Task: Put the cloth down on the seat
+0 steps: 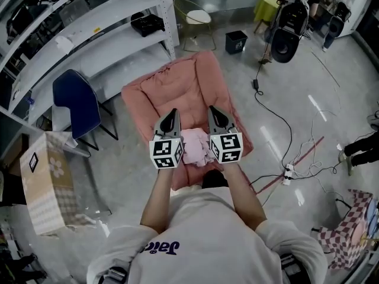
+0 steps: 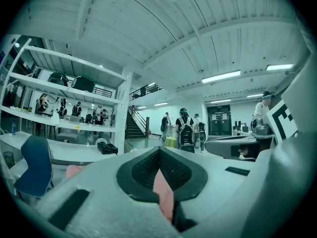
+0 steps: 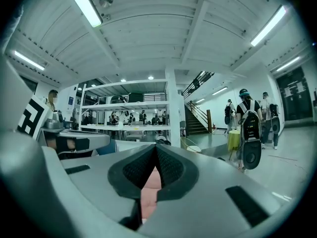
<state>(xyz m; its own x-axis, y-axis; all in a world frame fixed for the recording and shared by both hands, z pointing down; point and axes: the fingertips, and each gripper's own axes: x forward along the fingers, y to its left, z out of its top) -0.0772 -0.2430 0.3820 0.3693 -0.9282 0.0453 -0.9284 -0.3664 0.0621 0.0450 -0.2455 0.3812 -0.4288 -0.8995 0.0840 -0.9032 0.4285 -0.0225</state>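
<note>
A pink padded seat (image 1: 183, 90) lies on the floor in front of me in the head view. A pale pink cloth (image 1: 195, 147) hangs bunched between my two grippers, just above the seat's near end. My left gripper (image 1: 172, 116) is shut on the cloth's left side and my right gripper (image 1: 215, 113) on its right side. In the left gripper view the jaws (image 2: 159, 155) are closed with a strip of cloth (image 2: 163, 195) pinched between them. The right gripper view shows the same: my right gripper (image 3: 156, 152) is closed, with pink cloth (image 3: 148, 197) caught in the jaws.
A blue chair (image 1: 77, 102) and a cardboard box (image 1: 44, 182) stand to the left of the seat, under white shelving (image 1: 89, 34). Cables (image 1: 284, 129) and a power strip (image 1: 288, 171) lie on the floor to the right. A black bin (image 1: 235, 40) and a wire chair (image 1: 198, 18) stand beyond.
</note>
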